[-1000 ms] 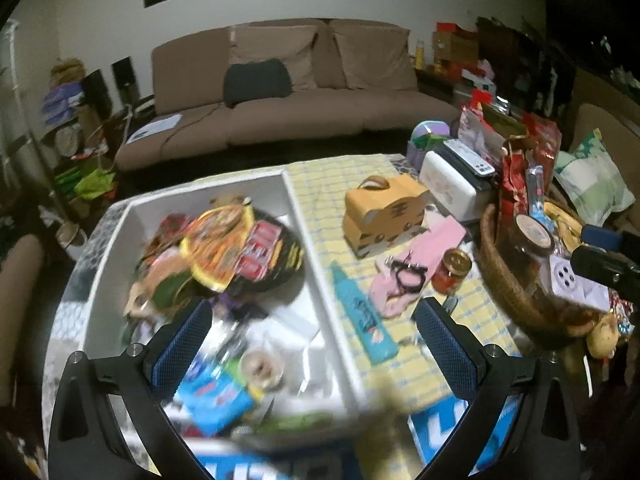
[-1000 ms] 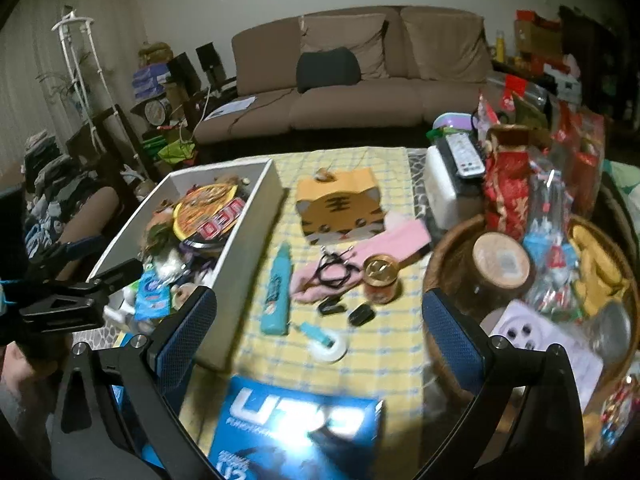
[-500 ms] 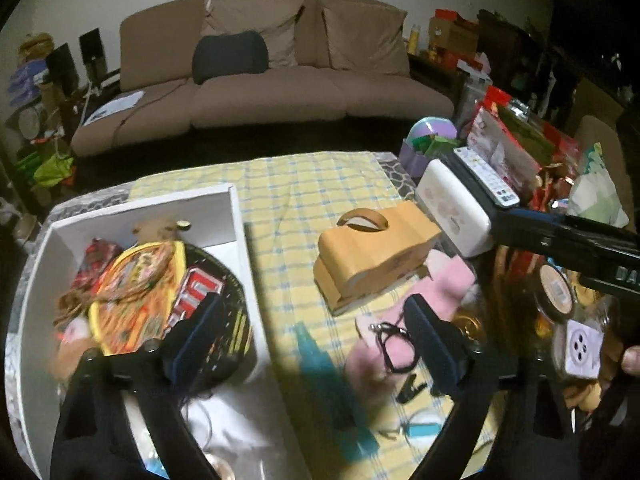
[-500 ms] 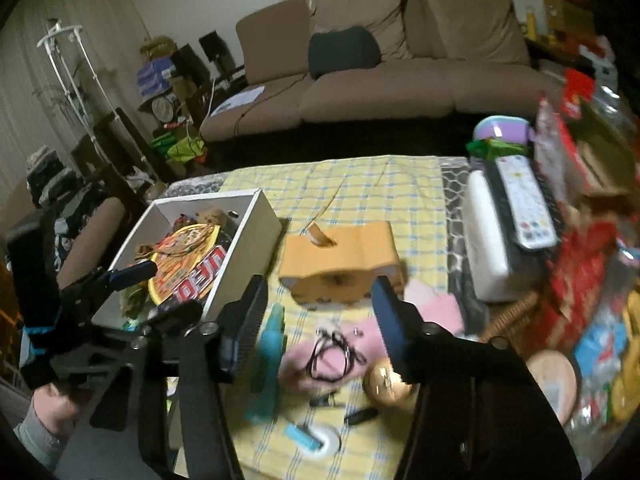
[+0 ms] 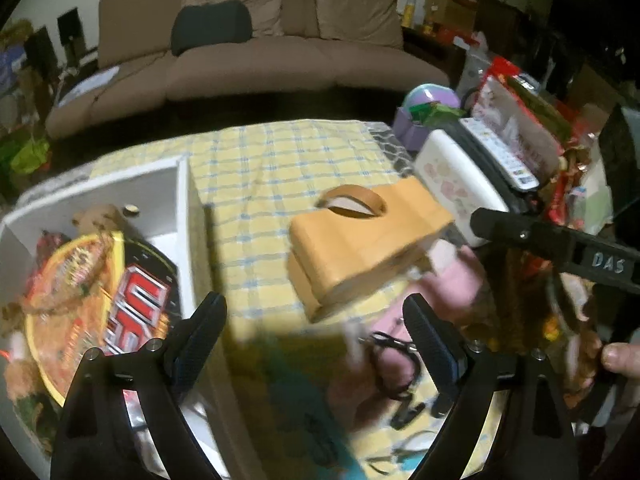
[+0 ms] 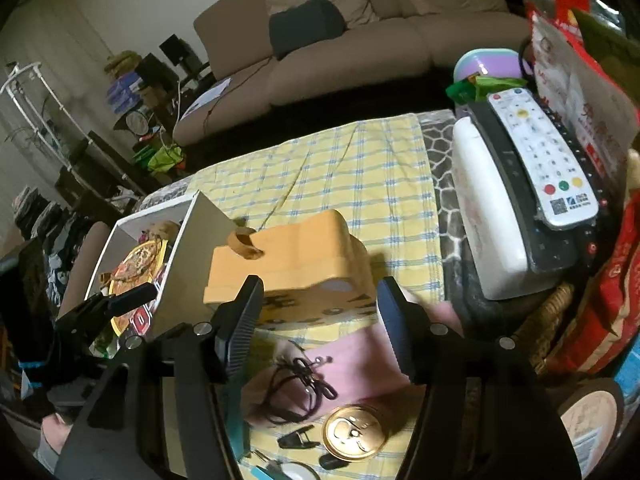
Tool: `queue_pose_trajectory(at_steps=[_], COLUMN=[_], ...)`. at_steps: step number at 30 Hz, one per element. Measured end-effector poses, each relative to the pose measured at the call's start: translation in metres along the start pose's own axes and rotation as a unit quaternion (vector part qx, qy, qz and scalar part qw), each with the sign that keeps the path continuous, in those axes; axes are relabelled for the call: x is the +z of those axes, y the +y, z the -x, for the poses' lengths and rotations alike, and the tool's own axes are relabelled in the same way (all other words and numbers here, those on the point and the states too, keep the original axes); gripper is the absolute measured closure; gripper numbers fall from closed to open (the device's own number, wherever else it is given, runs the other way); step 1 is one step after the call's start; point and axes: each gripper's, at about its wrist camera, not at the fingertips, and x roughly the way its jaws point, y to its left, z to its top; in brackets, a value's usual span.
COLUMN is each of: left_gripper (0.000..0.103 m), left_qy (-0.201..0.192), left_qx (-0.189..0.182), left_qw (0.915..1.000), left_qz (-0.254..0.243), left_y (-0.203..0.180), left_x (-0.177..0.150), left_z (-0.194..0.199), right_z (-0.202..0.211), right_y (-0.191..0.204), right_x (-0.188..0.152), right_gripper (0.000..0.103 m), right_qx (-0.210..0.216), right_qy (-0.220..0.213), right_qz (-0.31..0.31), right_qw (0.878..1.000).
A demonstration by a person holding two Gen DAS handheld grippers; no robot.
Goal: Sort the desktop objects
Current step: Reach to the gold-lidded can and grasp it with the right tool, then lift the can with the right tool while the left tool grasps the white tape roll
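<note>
Visibly one tiger box (image 6: 288, 268), one white bin (image 5: 176, 184), two open grippers (image 5: 316, 344) (image 6: 320, 320)

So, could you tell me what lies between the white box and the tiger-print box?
Only bare checked tablecloth separates the white box from the tiger-print box; the left wrist view shows it.

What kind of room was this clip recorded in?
Most likely a home living room: a brown sofa stands behind a low table with a yellow checked cloth, and a TV remote lies among household clutter.
</note>
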Motion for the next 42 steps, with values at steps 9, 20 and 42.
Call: queue_pose_trajectory(at_steps=[9,20,42], left_gripper=[0.01,0.01,0.041], left_qy=[0.066,0.069,0.121], left_qx=[-0.011,-0.005,-0.003], left_qw=[0.9965,0.9972,0.9386], left_qz=[-0.05,-0.027,-0.323], left_y=[-0.028,-0.018,-0.105], left_x=[-0.034,-0.058,-0.12], left_z=[-0.005,0.013,-0.003], right_z=[0.006,-0.031,0.03], right_y=[0.011,0.03,0.036], right_x=[-0.028,-0.081,-0.077], right_gripper=[0.038,0.038,0.056], right_qx=[-0.034,-0.109,-0.057], right_qy=[0.058,0.121,0.084], right_qz=[0.075,0.171,0.14], right_qw=[0.995,0.972,0.985])
